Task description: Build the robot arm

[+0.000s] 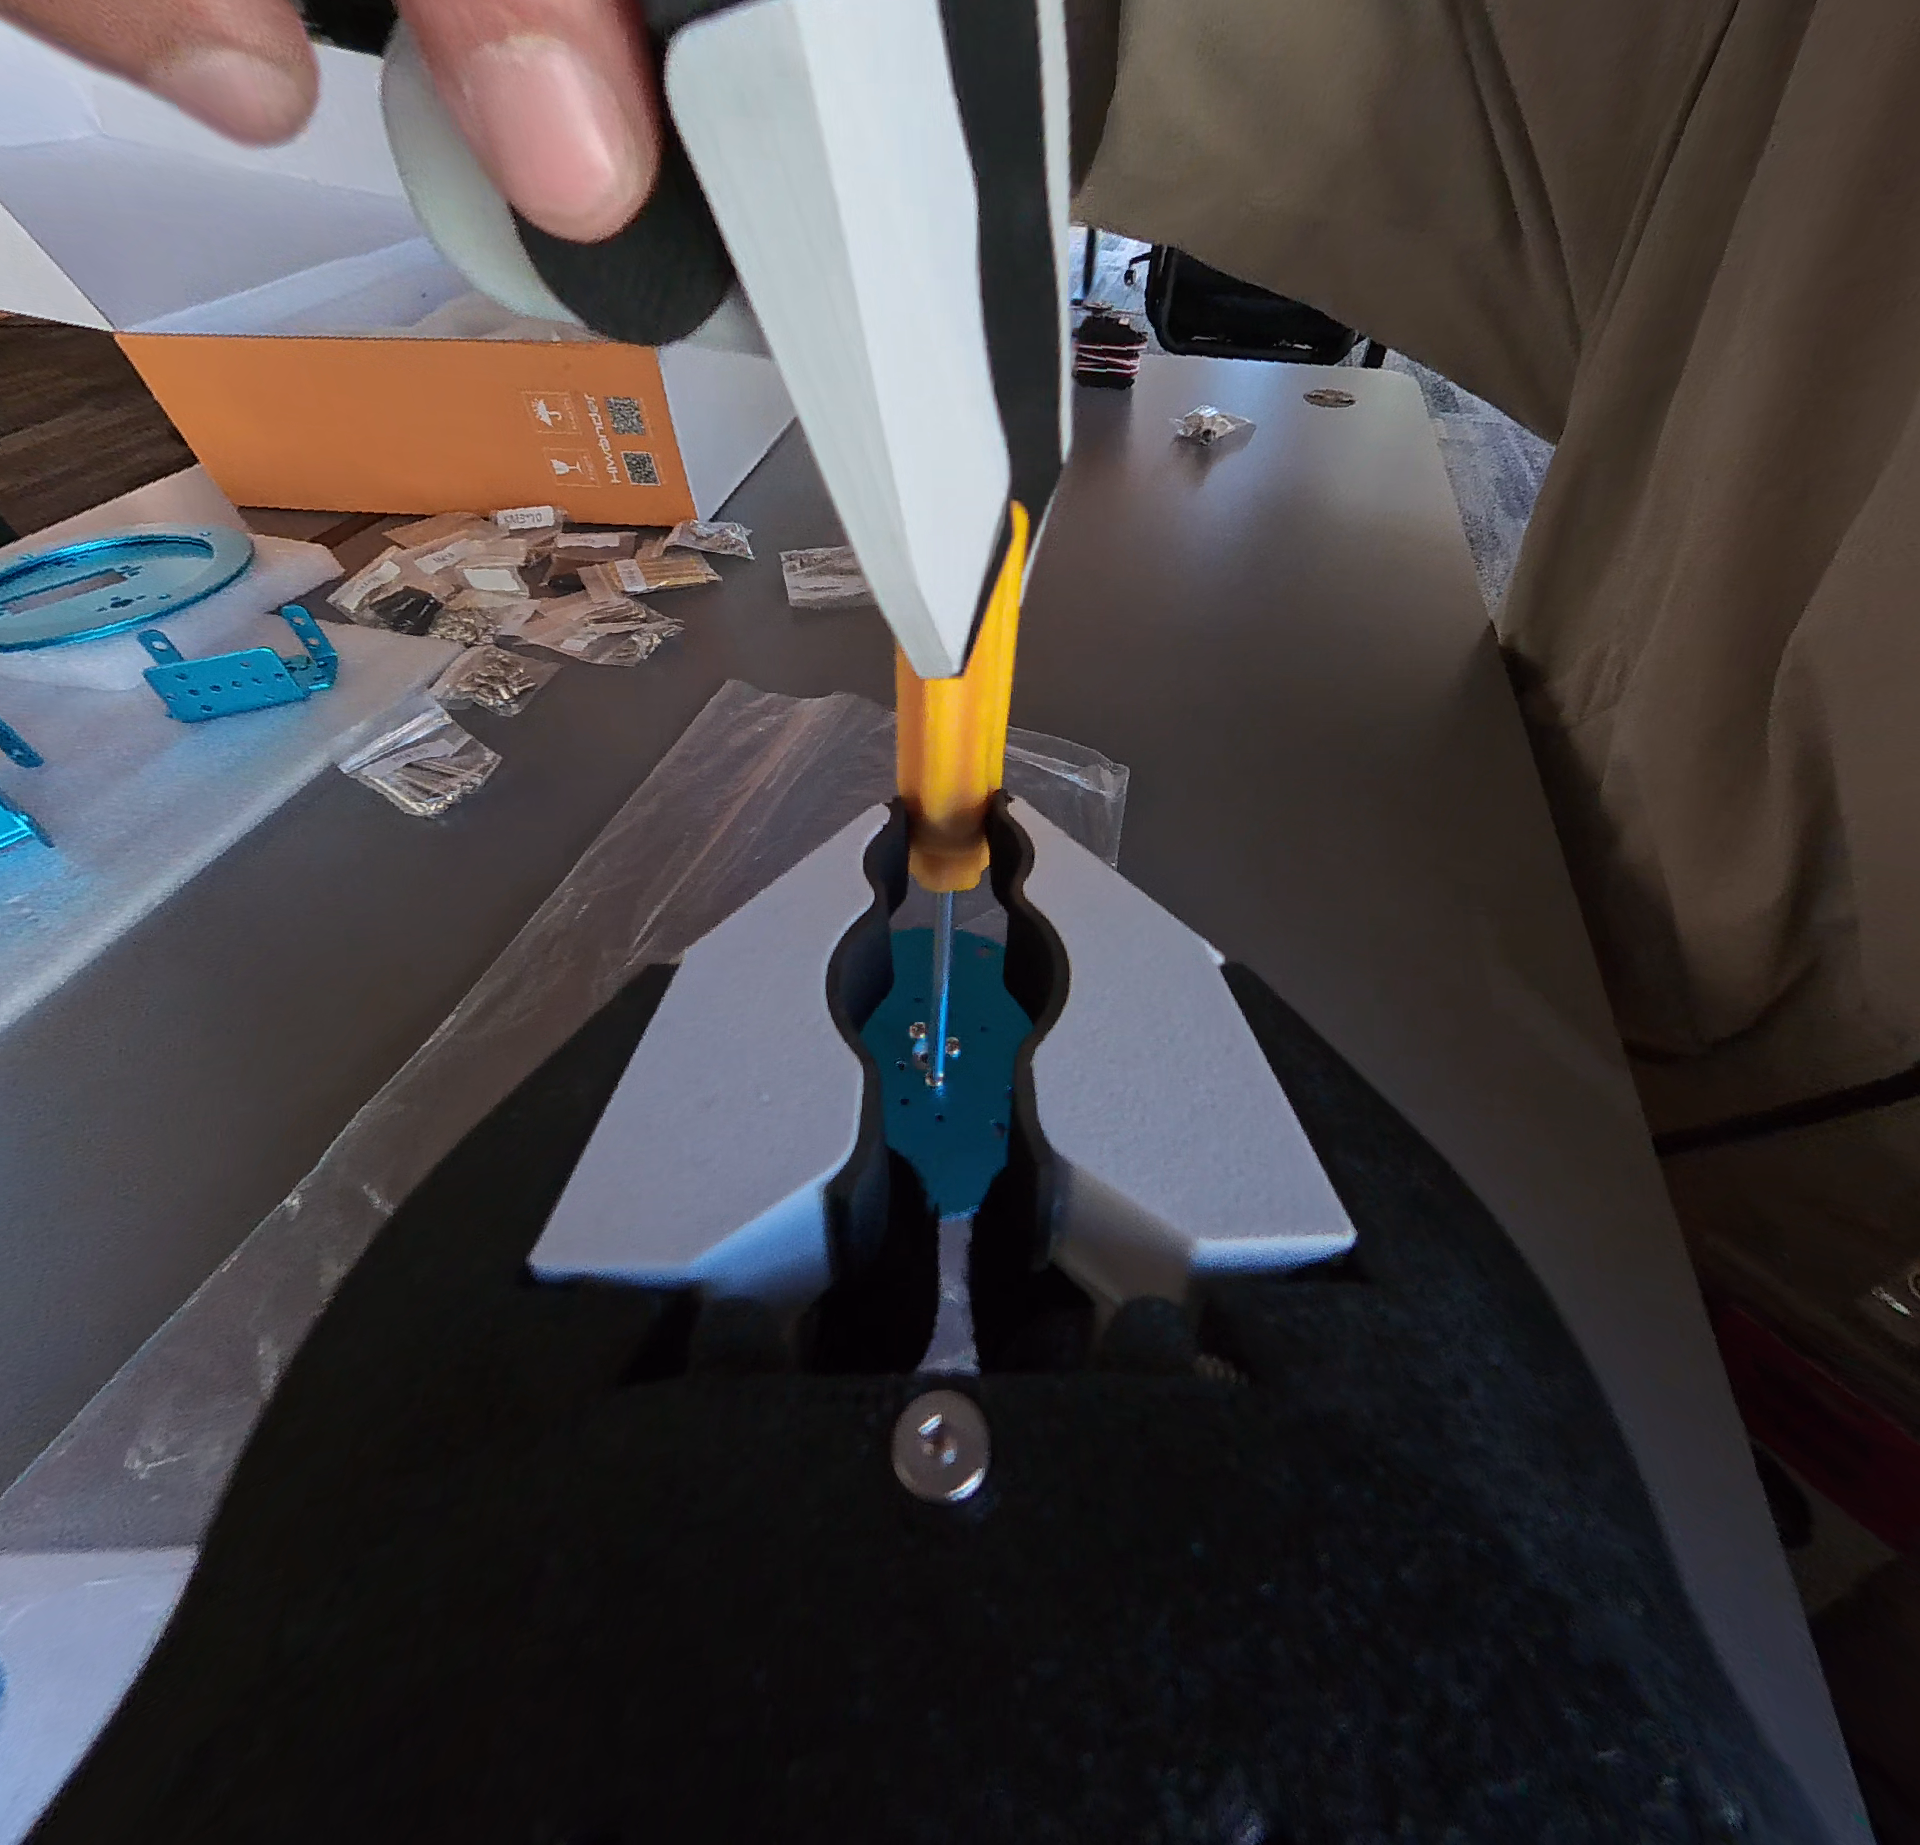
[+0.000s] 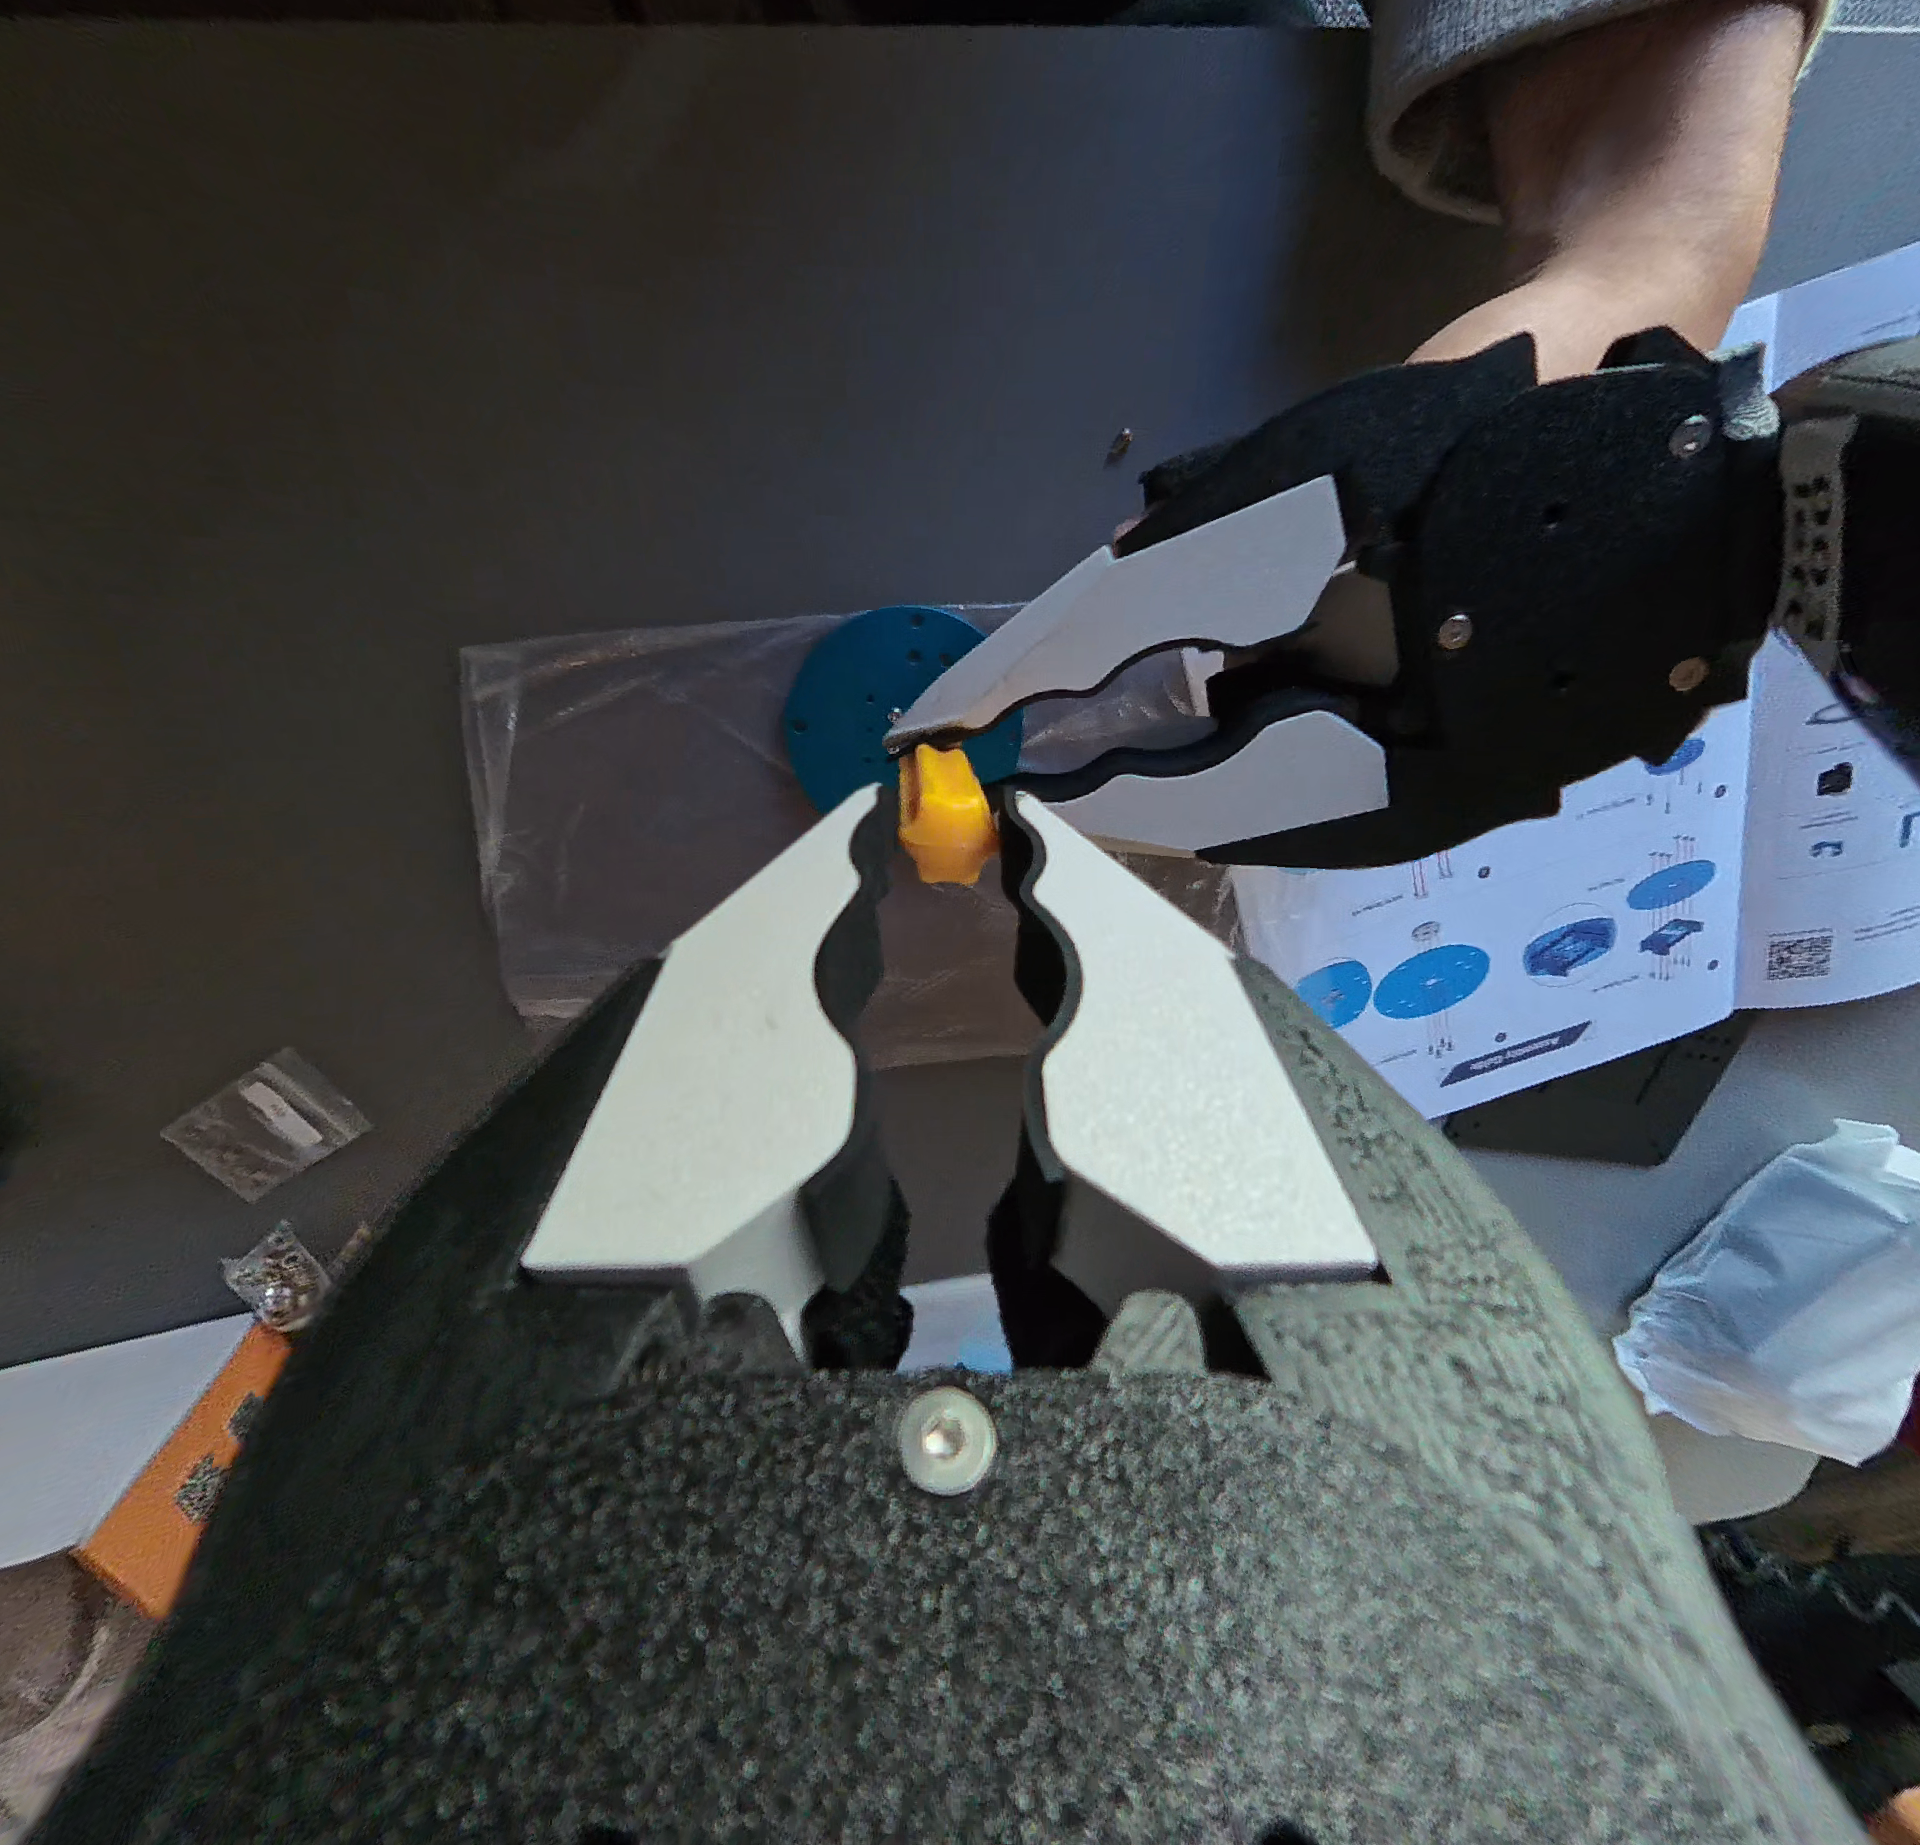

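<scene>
A yellow-handled screwdriver (image 1: 951, 746) stands upright, its thin shaft tip on a small screw in a round blue perforated disc (image 1: 940, 1151). The disc lies on a clear plastic bag (image 1: 707, 819) on the grey table. My left gripper (image 1: 948, 824) is closed around the handle's lower collar. My right gripper (image 1: 982, 632) comes down from above, shut on the upper handle. In the right wrist view my right gripper (image 2: 940, 808) grips the screwdriver (image 2: 935, 845) from the top. The left gripper (image 2: 956, 761) reaches in from the right over the disc (image 2: 847, 689).
An orange and white box (image 1: 416, 424), several small bags of screws (image 1: 520, 590), a blue ring plate (image 1: 125, 574) and a blue bracket (image 1: 234, 668) lie at the left. An illustrated sheet (image 2: 1558, 943) and crumpled white plastic (image 2: 1787, 1276) lie at the right. A person in beige clothing (image 1: 1558, 341) stands close.
</scene>
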{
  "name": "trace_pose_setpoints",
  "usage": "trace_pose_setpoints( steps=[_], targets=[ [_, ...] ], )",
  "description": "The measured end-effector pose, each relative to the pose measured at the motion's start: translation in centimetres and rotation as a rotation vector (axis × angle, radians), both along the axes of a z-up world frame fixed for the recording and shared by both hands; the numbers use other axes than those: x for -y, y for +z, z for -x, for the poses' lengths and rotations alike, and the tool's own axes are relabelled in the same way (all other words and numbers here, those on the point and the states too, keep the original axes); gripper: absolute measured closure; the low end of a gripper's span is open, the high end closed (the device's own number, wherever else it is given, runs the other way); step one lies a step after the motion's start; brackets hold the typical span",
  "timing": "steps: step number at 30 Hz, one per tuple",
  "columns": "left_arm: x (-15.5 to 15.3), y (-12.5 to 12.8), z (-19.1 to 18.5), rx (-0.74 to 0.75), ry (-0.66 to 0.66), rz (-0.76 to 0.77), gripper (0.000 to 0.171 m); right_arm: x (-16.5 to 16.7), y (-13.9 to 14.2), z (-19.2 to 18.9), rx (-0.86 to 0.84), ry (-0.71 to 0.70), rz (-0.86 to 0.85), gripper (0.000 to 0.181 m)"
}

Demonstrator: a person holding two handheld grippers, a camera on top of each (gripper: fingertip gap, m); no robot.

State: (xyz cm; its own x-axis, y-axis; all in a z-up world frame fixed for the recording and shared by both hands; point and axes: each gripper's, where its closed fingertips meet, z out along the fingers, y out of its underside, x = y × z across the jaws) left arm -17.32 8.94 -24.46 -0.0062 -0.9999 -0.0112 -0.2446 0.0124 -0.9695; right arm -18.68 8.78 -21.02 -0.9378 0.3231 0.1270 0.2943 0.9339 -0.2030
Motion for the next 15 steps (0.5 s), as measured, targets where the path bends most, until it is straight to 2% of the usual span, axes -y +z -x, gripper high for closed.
trace_pose_setpoints(
  steps=[7, 8, 9, 11, 13, 15],
  targets=[
    [0.0, 0.1, 0.1, -0.002, -0.001, 0.013, 0.155, 0.2, -0.2, 0.0, 0.036, 0.015, -0.009, 0.163],
    [0.1, -0.1, 0.2, -0.017, 0.000, 0.008, 0.148, 0.2, -0.3, -0.1, 0.042, 0.008, -0.001, 0.163],
    [-0.1, -0.9, 0.5, -0.077, 0.006, 0.000, 0.129, 0.1, -0.3, -0.1, 0.042, 0.009, 0.005, 0.163],
    [-0.9, -3.6, 1.4, -0.256, 0.044, -0.027, 0.102, 0.0, -0.2, 0.1, 0.041, 0.006, 0.008, 0.163],
    [-0.9, -5.6, 1.7, -0.372, 0.023, -0.021, 0.091, 0.0, -0.2, 0.0, 0.037, 0.010, 0.008, 0.163],
    [-0.9, -7.4, 1.7, -0.456, -0.002, 0.002, 0.089, 0.0, -0.3, -0.1, 0.037, -0.003, 0.007, 0.163]
  ],
)
